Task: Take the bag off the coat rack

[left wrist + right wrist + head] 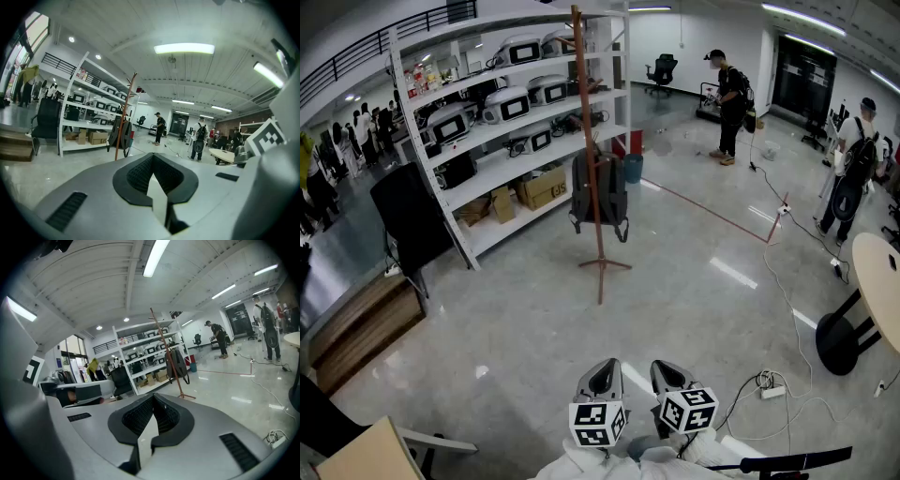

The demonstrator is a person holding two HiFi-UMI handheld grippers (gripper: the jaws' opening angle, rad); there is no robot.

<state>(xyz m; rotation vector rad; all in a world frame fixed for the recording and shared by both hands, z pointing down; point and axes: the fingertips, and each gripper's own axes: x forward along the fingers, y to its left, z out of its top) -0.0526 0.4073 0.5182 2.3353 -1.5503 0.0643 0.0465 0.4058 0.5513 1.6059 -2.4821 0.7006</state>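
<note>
A dark grey backpack [600, 195] hangs on a tall wooden coat rack [588, 112] that stands on the shiny floor in front of the shelves. Both grippers are low at the near edge of the head view, well short of the rack and side by side. My left gripper [604, 367] has its jaws together with nothing between them, and so does my right gripper [667, 368]. The left gripper view shows its shut tips [153, 157] with the backpack [121, 134] far ahead to the left. In the right gripper view the shut tips [153, 397] point toward the backpack [176, 363].
White shelving [487, 122] with machines and cardboard boxes stands behind the rack. A black chair [411, 217] and wooden steps [358, 328] are at the left. A round table [877, 281] and a power strip with cables [772, 391] lie to the right. People [731, 94] stand farther back.
</note>
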